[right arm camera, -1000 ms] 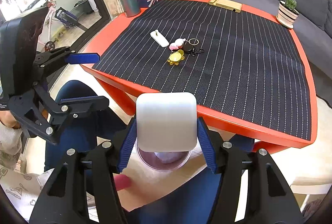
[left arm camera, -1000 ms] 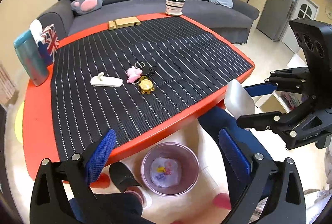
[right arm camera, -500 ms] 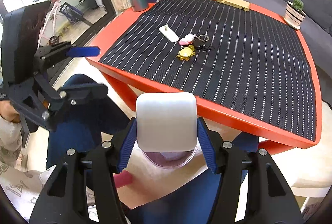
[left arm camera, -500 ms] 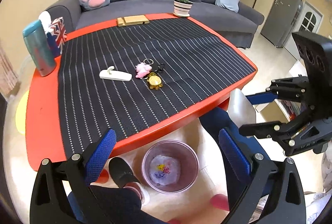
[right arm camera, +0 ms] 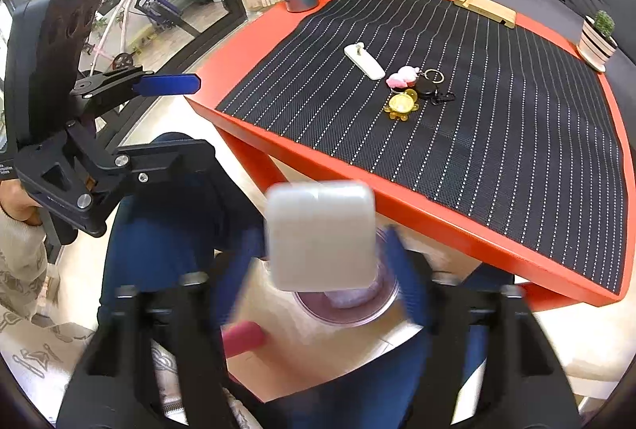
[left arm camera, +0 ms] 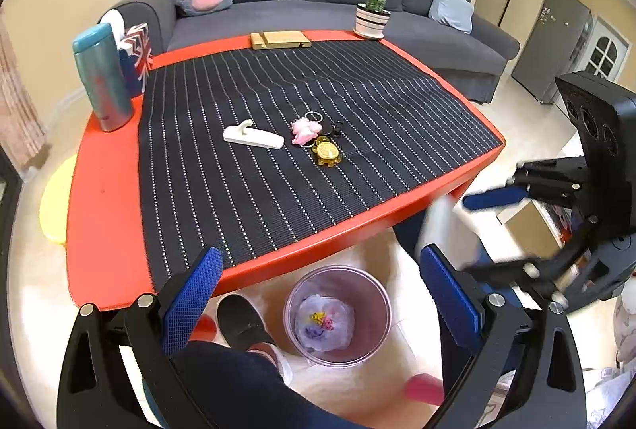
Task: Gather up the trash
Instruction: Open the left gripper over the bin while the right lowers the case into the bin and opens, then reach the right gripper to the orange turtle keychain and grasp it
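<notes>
A white rounded box point(right arm camera: 320, 234) hangs blurred between the fingers of my right gripper point(right arm camera: 324, 250), above the clear purple bin point(right arm camera: 357, 313) on the floor. The jaws are opening, and a gap shows on each side of the box, so the pads no longer press on it. In the left wrist view the same box point(left arm camera: 445, 230) is a white smear by the right gripper point(left arm camera: 473, 234), just right of the bin point(left arm camera: 381, 294), which holds crumpled plastic. My left gripper point(left arm camera: 320, 262) is open and empty, above the table's near edge and the bin.
The red table point(left arm camera: 103, 190) carries a black striped mat with a white wall hook point(left arm camera: 253, 136) and keychains point(left arm camera: 318, 138). A teal thermos point(left arm camera: 101, 79), flag tissue box, wooden stand and potted cactus point(left arm camera: 373, 15) line its far edges. A person's legs and a black slipper point(left arm camera: 242, 317) flank the bin.
The right jaws have spread away from the white box, which they gripped before; the box now looks blurred. Both grippers have shifted a little sideways along the table's edge.
</notes>
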`<control>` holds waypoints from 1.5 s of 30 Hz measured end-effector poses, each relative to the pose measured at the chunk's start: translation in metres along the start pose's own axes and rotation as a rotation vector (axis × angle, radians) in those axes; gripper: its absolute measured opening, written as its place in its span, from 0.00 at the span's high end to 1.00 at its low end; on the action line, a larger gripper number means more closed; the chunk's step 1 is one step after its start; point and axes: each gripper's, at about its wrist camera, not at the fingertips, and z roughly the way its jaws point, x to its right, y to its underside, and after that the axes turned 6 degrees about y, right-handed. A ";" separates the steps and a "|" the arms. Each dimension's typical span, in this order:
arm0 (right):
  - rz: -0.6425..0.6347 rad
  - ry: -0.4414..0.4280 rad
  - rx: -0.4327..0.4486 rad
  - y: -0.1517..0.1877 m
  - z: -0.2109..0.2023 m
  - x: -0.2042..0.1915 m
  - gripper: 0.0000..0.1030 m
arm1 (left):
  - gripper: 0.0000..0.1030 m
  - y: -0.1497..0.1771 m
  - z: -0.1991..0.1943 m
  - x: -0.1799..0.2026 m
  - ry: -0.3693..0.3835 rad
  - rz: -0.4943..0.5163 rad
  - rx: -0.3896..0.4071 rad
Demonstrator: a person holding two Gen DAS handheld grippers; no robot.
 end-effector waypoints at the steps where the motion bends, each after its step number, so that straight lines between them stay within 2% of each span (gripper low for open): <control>1: 0.001 0.004 0.007 0.000 -0.001 0.000 0.09 | 0.07 0.000 0.000 -0.001 -0.001 0.000 -0.001; 4: 0.005 0.011 -0.001 -0.001 0.002 0.001 0.06 | 0.07 0.001 0.000 -0.002 -0.002 -0.003 -0.003; 27: 0.058 0.034 0.028 -0.004 -0.004 0.021 0.05 | 0.07 0.000 0.011 -0.001 0.004 -0.002 -0.026; 38: 0.043 0.057 0.043 -0.044 0.005 0.036 0.05 | 0.07 -0.007 0.015 -0.015 -0.017 -0.013 -0.016; 45: 0.022 0.087 0.000 -0.078 0.034 0.044 0.05 | 0.07 -0.008 0.013 -0.022 -0.017 -0.024 -0.003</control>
